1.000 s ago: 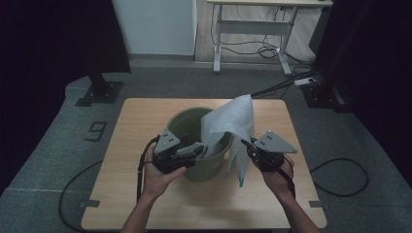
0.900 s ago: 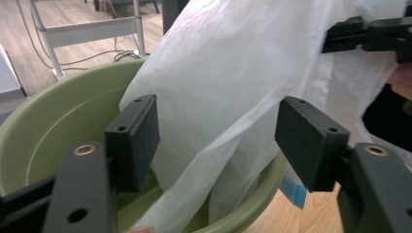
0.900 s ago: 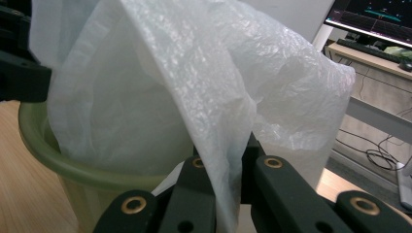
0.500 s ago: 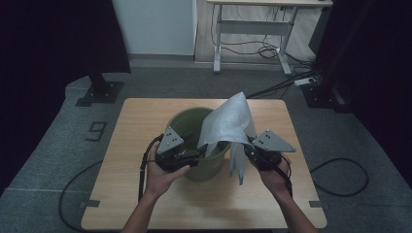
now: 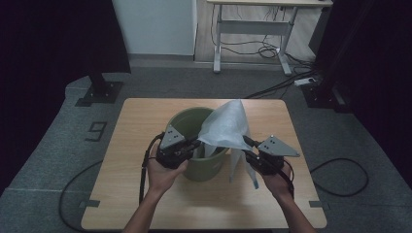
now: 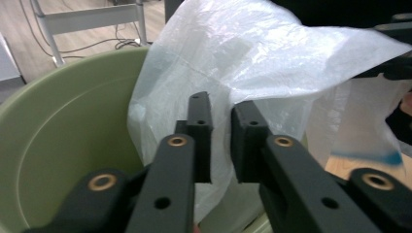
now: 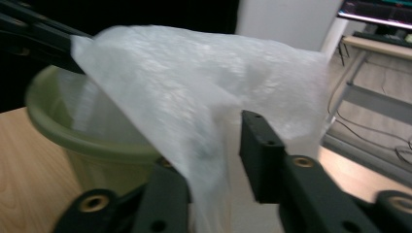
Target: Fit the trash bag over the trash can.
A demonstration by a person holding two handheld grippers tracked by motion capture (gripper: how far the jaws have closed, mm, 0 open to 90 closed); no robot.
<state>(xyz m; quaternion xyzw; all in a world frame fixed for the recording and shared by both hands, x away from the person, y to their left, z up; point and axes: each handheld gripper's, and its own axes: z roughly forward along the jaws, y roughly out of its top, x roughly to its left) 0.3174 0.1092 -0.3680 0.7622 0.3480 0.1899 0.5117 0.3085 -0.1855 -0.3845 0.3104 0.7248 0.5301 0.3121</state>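
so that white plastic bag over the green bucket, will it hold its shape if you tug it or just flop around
The white plastic bag will probably flop: it drapes in soft folds and one end hangs limp beside the green bucket. It looks thin and translucent, so likely very light and easily stretched or torn. Its crinkly sheen suggests it may slip between the jaws of the left gripper.

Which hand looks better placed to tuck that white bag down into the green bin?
Probably the left. The left gripper sits right at the green bin's rim, pinching the white bag over the opening; the right gripper holds the bag outside the bin.
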